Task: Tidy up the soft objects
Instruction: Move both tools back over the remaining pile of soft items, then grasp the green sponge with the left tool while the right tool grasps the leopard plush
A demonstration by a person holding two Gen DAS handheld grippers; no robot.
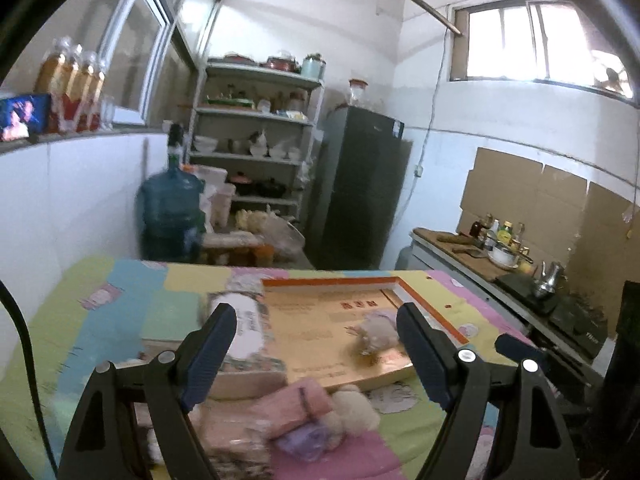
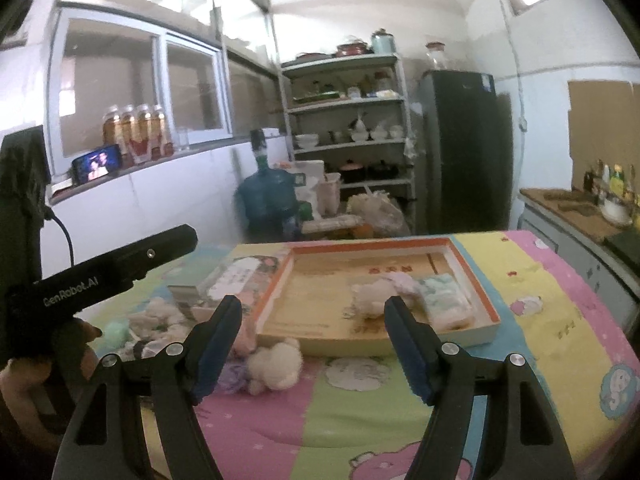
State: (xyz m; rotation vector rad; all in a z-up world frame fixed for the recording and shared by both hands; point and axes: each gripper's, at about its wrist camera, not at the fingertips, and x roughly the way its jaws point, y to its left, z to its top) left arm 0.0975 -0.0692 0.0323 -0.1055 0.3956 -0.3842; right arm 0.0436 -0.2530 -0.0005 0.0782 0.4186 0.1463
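Note:
A shallow cardboard tray (image 2: 276, 292) with an orange rim lies on the colourful table cover. In it are a cream plush (image 2: 370, 296), a pale pink plush (image 2: 402, 280) and a mint-and-white folded cloth (image 2: 444, 298). In front of the tray lie another cream plush (image 2: 276, 364) and a purple soft item (image 2: 234, 374). More plush toys (image 2: 160, 316) are piled to the left. My right gripper (image 2: 313, 300) hangs open above the table with nothing between its fingers. My left gripper (image 1: 316, 308) is open too, over a pink rolled cloth (image 1: 296, 404) and a cream plush (image 1: 356, 406).
A flower-patterned box (image 2: 240, 276) lies left of the tray. A hand (image 2: 24, 380) holds the left gripper's black body (image 2: 120, 264) at the left. Behind the table stand a blue water jug (image 2: 268, 200), shelves (image 2: 348, 120) and a dark fridge (image 2: 460, 148). A counter (image 2: 568, 208) runs along the right.

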